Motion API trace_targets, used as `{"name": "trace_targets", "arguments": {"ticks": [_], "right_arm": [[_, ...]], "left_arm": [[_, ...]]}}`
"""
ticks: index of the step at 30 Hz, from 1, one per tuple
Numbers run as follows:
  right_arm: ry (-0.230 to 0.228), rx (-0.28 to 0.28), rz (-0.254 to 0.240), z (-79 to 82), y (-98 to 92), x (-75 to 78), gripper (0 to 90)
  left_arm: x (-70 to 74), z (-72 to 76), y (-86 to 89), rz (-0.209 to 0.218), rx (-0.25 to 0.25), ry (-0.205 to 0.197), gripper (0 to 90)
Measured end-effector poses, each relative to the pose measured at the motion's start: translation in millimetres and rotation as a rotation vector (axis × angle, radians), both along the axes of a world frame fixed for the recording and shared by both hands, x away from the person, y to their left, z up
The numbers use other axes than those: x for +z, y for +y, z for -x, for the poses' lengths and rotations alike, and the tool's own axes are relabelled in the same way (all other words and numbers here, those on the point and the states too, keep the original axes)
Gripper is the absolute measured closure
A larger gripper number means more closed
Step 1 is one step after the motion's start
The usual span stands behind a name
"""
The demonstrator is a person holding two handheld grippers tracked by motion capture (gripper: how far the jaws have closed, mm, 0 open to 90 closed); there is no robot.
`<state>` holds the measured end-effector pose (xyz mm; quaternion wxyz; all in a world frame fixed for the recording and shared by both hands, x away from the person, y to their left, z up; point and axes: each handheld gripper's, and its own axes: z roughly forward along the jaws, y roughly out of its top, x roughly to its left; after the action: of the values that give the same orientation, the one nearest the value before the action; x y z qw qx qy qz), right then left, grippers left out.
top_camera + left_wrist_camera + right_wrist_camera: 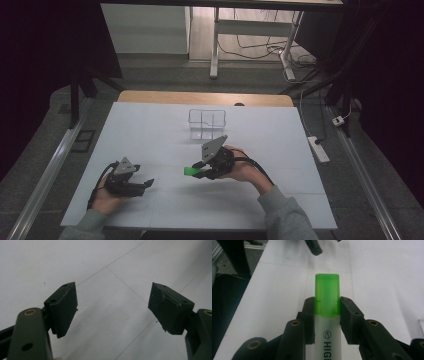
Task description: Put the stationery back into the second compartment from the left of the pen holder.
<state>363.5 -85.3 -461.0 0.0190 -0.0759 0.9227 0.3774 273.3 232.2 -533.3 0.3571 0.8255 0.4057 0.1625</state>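
In the high view, my right gripper (pixel 200 171) sits at the frame's centre, clamping a green-capped highlighter (pixel 189 171) above the white table (pixel 280 150); my left gripper (pixel 145 184) rests lower left. In the left gripper view, my jaws stand wide apart over bare table. In the right gripper view, both pads squeeze the highlighter (pixel 327 300), cap pointing to the top of the frame.

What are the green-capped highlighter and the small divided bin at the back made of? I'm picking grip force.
Highlighter: looks like plastic, with a translucent glossy green cap and a matte whitish barrel bearing black print, held in the right claw.
Divided bin: seemingly clear rigid plastic, since the table shows through its walls; acrylic or glass cannot be told.
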Motion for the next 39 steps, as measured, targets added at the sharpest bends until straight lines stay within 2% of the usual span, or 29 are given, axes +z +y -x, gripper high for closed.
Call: {"name": "trace_targets", "arguments": {"ticks": [10, 21, 26, 30, 39], "right_arm": [[-0.003, -0.071, -0.044, -5.0, -6.3, 5.4, 65.9], [0.027, -0.206, -0.127, -11.8, -13.7, 13.6, 65.8], [0.008, -0.280, -0.152, -13.3, -16.7, 17.9, 65.8], [0.013, -0.335, -0.189, -15.4, -21.7, 22.4, 65.8], [0.002, -0.414, -0.261, -16.7, -30.8, 33.2, 65.7]], "left_arm": [[0.1, 0.2, 0.1, -0.003, -0.001, -0.001, 23.7], [0.3, 0.3, 0.2, -0.006, -0.002, -0.003, 23.6], [0.6, 0.7, 0.1, -0.003, -0.001, -0.006, 23.7], [0.7, 0.6, 0.1, 0.000, 0.001, -0.007, 23.7], [1.2, 0.6, 0.2, 0.007, 0.003, -0.006, 23.6]]}}
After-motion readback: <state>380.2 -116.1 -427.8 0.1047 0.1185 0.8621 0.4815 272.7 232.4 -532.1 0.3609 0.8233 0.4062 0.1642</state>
